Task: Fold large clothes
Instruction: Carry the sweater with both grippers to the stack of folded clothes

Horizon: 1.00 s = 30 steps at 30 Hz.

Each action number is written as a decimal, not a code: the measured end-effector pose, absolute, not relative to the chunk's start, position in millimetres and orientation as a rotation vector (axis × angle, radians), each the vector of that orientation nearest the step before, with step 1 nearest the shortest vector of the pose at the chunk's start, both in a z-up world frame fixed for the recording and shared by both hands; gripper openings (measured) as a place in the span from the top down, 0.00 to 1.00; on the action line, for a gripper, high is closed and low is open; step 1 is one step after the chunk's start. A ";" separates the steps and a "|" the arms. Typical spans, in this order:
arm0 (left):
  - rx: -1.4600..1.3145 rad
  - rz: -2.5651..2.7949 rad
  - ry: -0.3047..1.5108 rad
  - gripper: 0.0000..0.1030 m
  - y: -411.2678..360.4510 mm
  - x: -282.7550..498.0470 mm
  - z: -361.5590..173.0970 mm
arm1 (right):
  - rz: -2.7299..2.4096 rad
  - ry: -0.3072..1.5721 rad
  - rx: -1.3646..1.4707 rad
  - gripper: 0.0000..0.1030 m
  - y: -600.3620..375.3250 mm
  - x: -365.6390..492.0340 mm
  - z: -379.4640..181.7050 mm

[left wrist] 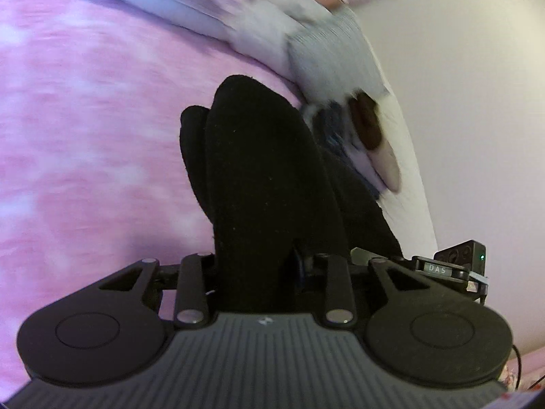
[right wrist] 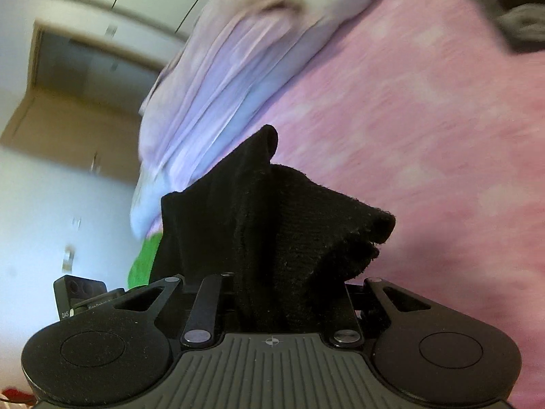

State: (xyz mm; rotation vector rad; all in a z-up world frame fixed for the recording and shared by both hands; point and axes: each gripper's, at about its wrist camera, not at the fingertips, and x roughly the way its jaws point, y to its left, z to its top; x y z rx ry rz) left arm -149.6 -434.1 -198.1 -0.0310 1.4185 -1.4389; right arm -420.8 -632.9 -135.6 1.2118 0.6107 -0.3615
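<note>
A black knitted garment bunches up between the fingers of my left gripper, which is shut on it; the fabric hides the fingertips. In the right wrist view another part of the black garment rises in folds from my right gripper, also shut on it with its fingertips covered. Both grippers hold the cloth above a pink bedspread.
A pale lilac quilt lies bunched at the far side of the bed. Striped and patterned clothes lie along the bed's edge by a white wall. Green fabric shows at the left. A dark grey item lies at top right.
</note>
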 end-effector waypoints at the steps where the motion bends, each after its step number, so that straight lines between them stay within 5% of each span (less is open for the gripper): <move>1: -0.030 -1.456 1.416 0.73 -456.0 -176.5 -196.2 | -0.378 0.608 1.210 0.85 -647.3 -441.8 -130.4; 14: -0.081 -1.657 1.335 0.73 -743.7 -381.7 -134.4 | -0.560 0.526 1.075 0.85 -917.1 -646.2 -18.5; 22: -0.021 -1.707 1.247 0.73 -905.3 -402.5 -95.2 | -0.602 0.403 1.073 0.85 -1055.5 -656.4 20.1; 30: 0.047 -1.657 1.312 0.73 -969.3 -398.7 -135.4 | -0.610 0.417 1.160 0.85 -1128.9 -654.2 -15.5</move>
